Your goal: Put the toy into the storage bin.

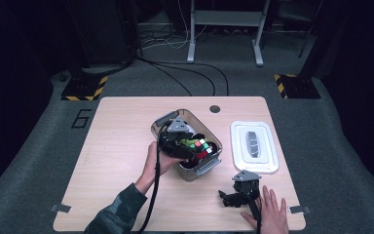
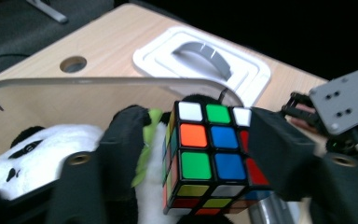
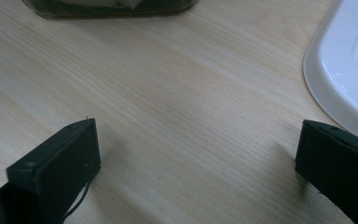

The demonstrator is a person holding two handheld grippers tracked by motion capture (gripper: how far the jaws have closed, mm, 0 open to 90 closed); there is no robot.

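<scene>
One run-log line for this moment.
left claw: around puzzle cube, over clear bin | right claw: open, on table | lid: off

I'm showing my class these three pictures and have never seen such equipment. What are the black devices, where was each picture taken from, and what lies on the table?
A person holds a hand-operated two-jaw gripper in each hand. The high view looks down on the table; the other two come from cameras riding on the grippers. The left gripper reaches into a clear bin, its jaws around a colourful puzzle cube beside a panda plush toy. The right gripper rests open on bare wood. The bin's white lid lies alongside.
</scene>
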